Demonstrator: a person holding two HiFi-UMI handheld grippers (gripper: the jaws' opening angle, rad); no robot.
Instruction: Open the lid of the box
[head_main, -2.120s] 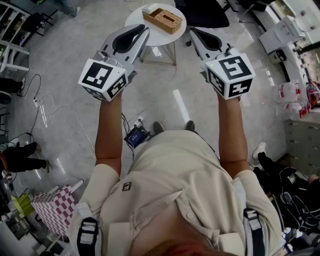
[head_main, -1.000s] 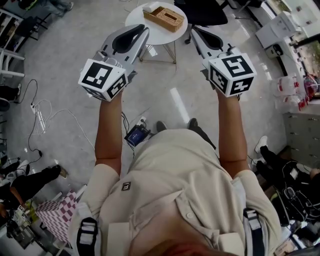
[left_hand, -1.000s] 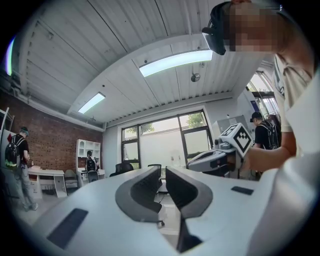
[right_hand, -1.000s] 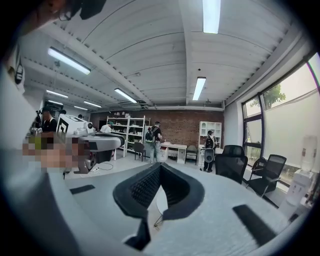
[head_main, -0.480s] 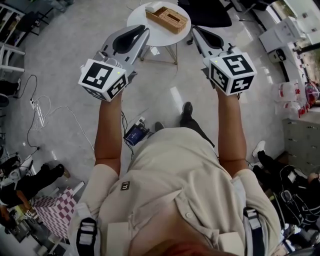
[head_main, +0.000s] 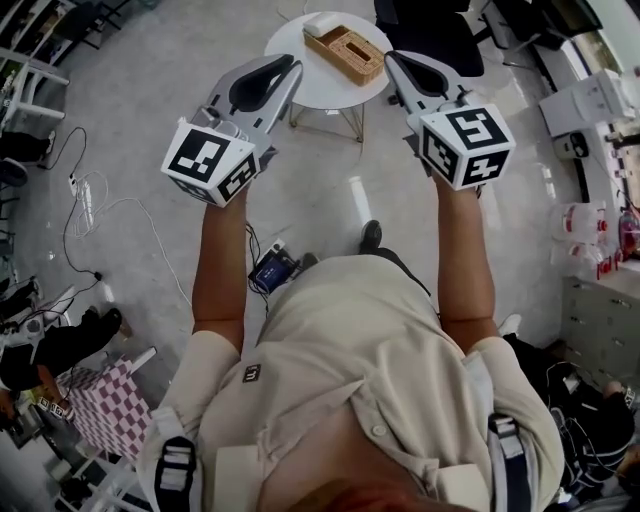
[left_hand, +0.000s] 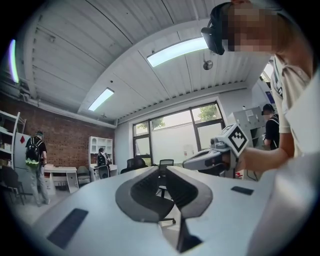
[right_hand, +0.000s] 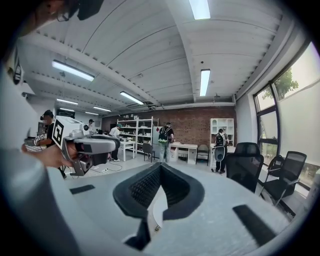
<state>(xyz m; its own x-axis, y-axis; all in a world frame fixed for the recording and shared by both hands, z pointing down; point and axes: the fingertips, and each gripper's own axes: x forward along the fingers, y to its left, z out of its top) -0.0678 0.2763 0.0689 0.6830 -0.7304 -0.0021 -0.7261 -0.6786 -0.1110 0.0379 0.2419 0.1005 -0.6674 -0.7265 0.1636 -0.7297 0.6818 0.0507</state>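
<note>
A light wooden box (head_main: 345, 48) with a slot in its lid lies on a small round white table (head_main: 300, 70) at the top of the head view, next to a small white object (head_main: 322, 22). My left gripper (head_main: 292, 63) is held in the air just short of the table's left edge, jaws shut and empty. My right gripper (head_main: 391, 58) hovers at the table's right edge, also shut and empty. Both gripper views look level across the room, so the box is hidden there. Each shows its jaws closed, the left gripper (left_hand: 161, 168) and the right gripper (right_hand: 160, 165).
A black office chair (head_main: 430, 30) stands behind the table. Cables (head_main: 90, 210) and a small blue device (head_main: 272, 268) lie on the floor to the left. White cabinets (head_main: 600, 100) line the right side. Several people stand by desks (right_hand: 187, 150) and shelves farther off.
The table and box have shifted lower and slightly right in the head view as the person stepped toward them. Both grippers kept their raised, shut pose.
</note>
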